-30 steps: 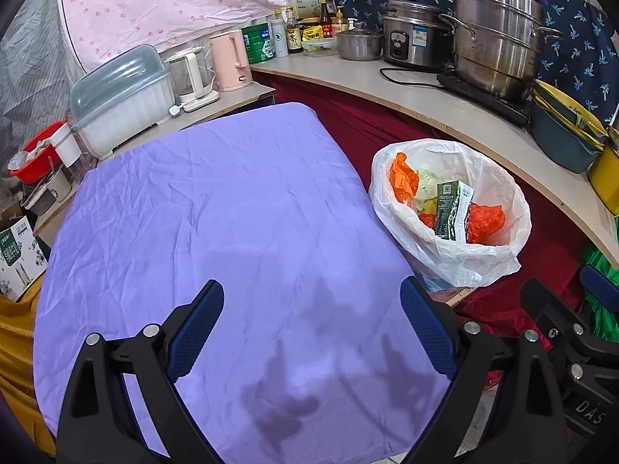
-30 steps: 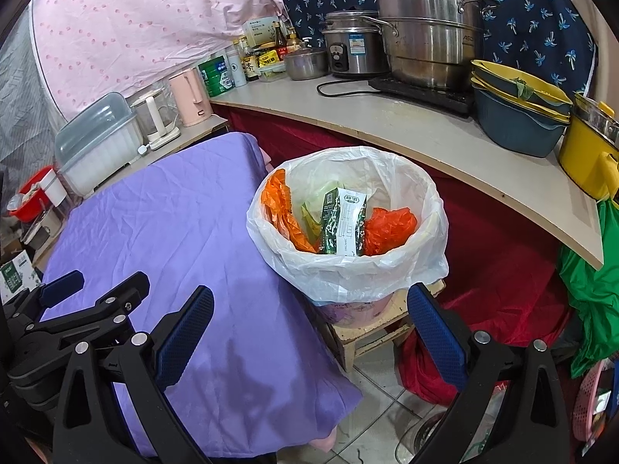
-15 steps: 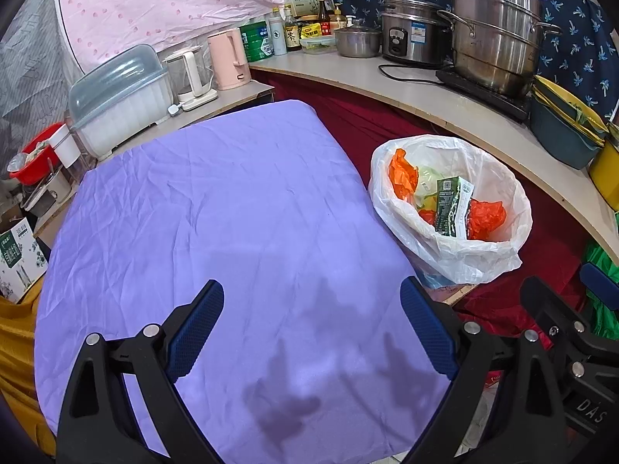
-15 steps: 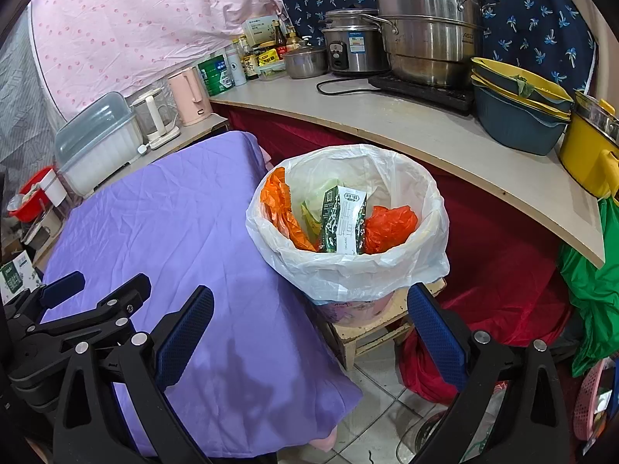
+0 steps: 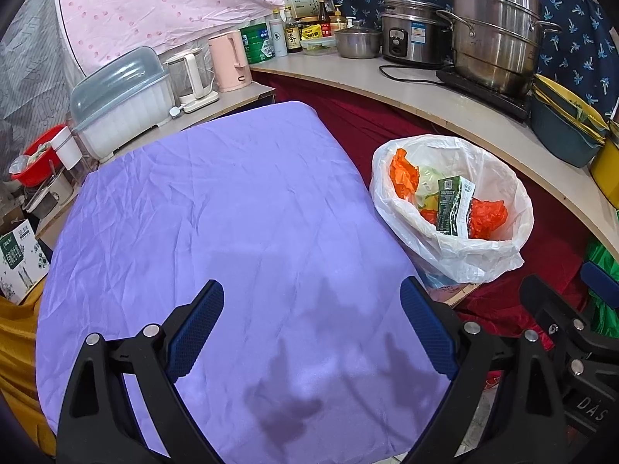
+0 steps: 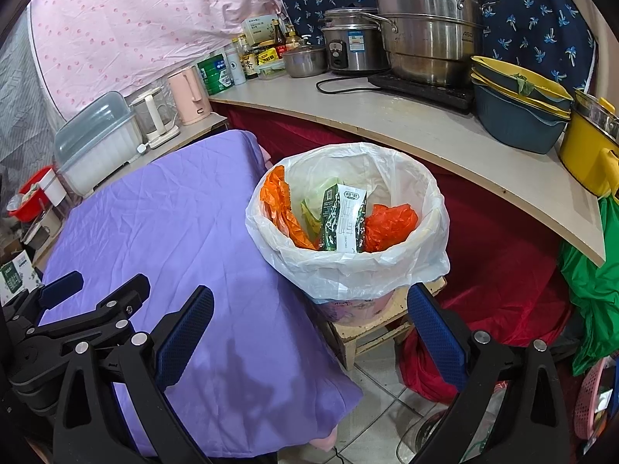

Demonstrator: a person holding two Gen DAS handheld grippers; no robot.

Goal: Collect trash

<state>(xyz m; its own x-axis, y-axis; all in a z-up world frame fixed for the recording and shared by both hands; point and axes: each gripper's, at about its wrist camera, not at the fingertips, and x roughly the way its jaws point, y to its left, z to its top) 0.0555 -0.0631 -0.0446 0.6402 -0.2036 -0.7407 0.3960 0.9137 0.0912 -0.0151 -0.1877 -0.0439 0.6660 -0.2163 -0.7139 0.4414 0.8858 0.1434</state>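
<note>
The desk point(image 5: 240, 208), under a purple cloth, fills most of the left view and carries no trash that either camera shows. Just off its right edge stands the bin point(image 6: 348, 263), lined with a white bag and raised on a small wooden stool point(image 6: 367, 332). Inside the bin sit the task's things: orange wrappers point(image 6: 390, 224), some pale green scrap, and a green carton point(image 6: 342, 218) standing on end against the far wall of the liner.

The left tool point(image 5: 311, 326) hangs above the near part of the desk, jaws spread wide with nothing between them. The right tool point(image 6: 309, 330) hangs beside it, aimed at the bin, likewise released and empty.

By the look of things the collecting is near done or done. The risks from here lie mostly with the bin. It perches on a stool not much wider than itself, so a tool knocking its rim could tip it and spill the load onto the tiled floor. The liner's loose lip could snag on a finger and pull out. The two tools also sit close together, so a careless swing could make them clash.
</note>
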